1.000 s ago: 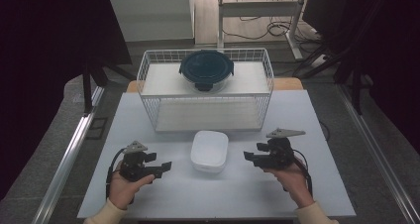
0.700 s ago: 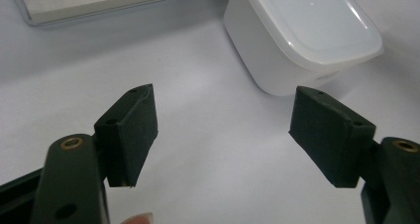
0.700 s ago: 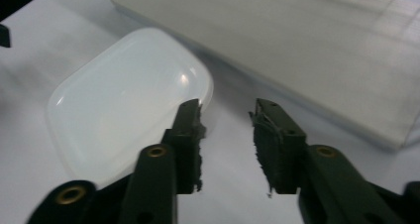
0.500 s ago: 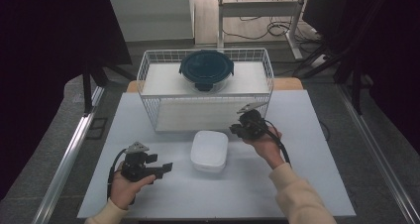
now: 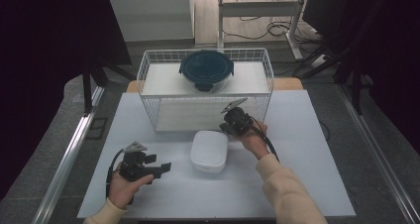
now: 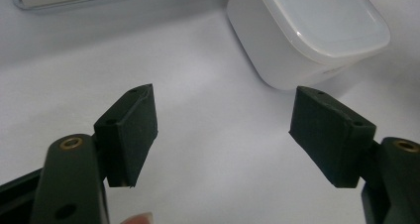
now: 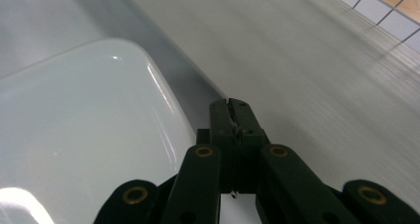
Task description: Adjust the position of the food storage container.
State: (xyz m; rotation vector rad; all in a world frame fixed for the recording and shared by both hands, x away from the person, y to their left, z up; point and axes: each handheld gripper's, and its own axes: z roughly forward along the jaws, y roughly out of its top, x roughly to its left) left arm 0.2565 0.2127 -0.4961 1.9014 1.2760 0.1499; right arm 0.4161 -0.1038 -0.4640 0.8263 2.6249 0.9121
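right gripper (image 5: 229, 127): jaws pressed together, empty | white rounded-square lidded plastic container (image 5: 210, 150): just below-left of its tips | left gripper (image 5: 159, 168): jaws spread, container ahead | handling: likely light, stiff, slippery; pinch lid rim

White table (image 5: 307, 184) in a dim room with black drapes.
Beyond the table lies grey floor (image 5: 163, 48); a metal frame (image 5: 257, 8) stands behind it among loose cables (image 5: 257, 29), and dark curtains (image 5: 44, 60) hang on both sides.
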